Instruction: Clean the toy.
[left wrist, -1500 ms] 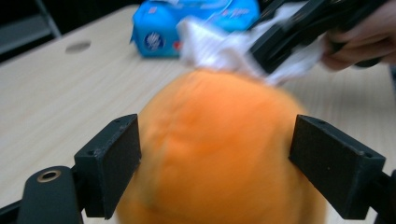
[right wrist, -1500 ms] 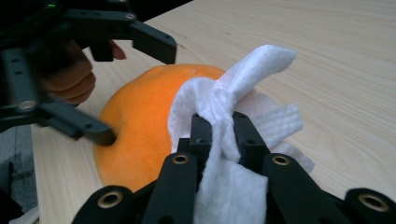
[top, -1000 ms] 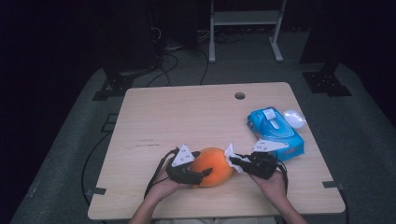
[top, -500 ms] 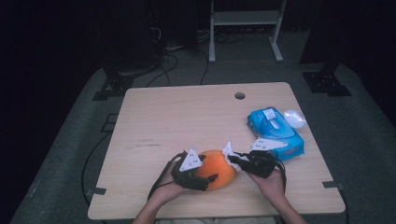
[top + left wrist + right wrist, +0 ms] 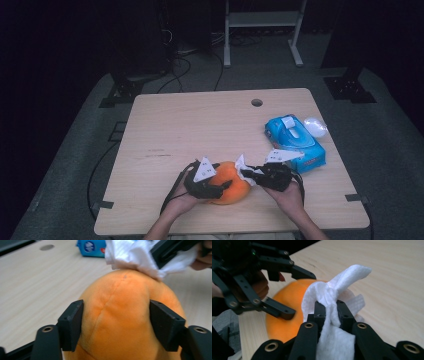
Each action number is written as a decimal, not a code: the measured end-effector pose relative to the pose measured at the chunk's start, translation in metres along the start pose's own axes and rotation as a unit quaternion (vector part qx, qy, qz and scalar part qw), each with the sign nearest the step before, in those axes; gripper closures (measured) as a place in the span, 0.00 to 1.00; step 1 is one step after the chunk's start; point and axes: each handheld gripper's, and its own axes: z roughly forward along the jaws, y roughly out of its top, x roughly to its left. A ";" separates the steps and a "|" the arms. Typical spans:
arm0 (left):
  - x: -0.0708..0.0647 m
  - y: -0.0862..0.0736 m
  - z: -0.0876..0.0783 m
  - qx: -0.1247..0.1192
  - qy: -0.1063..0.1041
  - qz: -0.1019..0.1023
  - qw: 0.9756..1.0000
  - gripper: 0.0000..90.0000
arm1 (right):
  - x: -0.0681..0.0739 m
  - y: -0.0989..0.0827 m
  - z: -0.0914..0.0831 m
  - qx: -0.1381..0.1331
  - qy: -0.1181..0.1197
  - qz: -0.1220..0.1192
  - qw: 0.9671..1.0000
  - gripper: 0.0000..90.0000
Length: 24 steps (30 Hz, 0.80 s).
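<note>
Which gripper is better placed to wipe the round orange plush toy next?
Right. The right gripper is shut on the white wipe, which already touches the round orange plush toy. The left gripper straddles the toy, its jaws having just been closing.

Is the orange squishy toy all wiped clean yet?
Not yet. Done: a white wipe is out, pinched in the right gripper. In hand: the left gripper, jaws just closing, grips the orange toy while the wipe touches its top. Left: wiping the remaining surface.
</note>
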 end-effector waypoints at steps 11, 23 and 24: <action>-0.006 0.001 -0.002 -0.004 -0.003 -0.038 0.999 0.34 | -0.004 -0.004 0.009 0.017 -0.012 -0.003 1.000 0.89; 0.004 0.006 -0.014 -0.012 -0.044 -0.031 0.998 0.15 | -0.003 -0.006 0.005 0.025 -0.009 -0.008 1.000 0.89; 0.005 0.004 -0.012 -0.006 -0.043 -0.029 0.999 0.13 | 0.000 -0.006 0.005 0.026 -0.006 -0.014 1.000 0.89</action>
